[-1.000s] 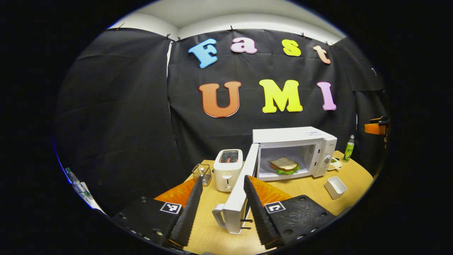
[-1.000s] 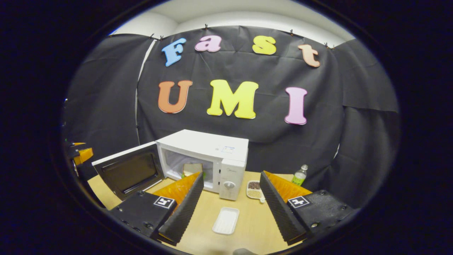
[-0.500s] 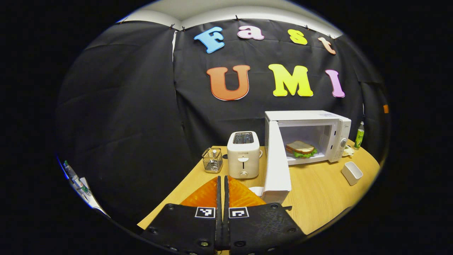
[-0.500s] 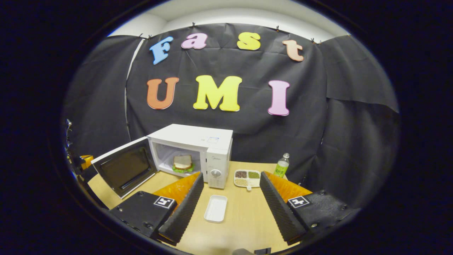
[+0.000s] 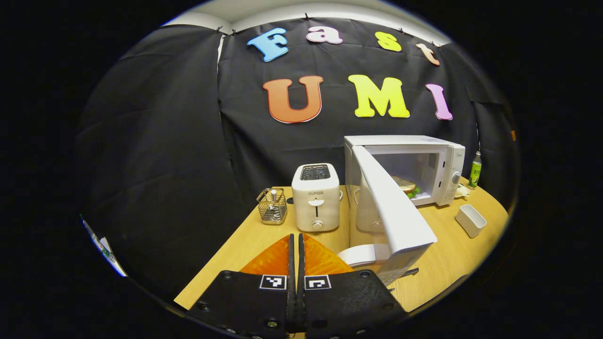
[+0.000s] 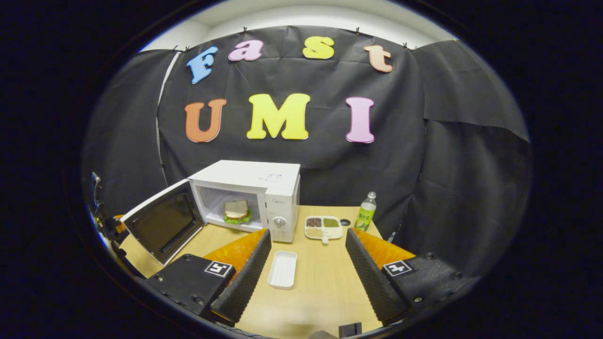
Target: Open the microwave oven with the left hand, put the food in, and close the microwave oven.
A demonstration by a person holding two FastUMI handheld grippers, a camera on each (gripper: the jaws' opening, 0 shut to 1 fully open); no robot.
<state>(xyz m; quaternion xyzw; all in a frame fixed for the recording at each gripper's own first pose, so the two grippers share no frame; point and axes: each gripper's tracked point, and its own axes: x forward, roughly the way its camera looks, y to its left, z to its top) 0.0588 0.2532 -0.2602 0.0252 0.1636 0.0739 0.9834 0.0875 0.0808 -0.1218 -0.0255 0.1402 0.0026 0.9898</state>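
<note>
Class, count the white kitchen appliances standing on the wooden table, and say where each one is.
2: the toaster beside the wire basket, and the microwave, door open, to the toaster's right.

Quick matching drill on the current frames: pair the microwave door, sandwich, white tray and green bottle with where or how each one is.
Things:
1. microwave door
2. sandwich
3. white tray
4. green bottle

States or places:
A. empty, on the table in front of the microwave
B. standing upright on the table by the black cloth
C. inside the microwave cavity
D. swung open

Pairs: 1-D, 2-C, 3-A, 4-B
</note>
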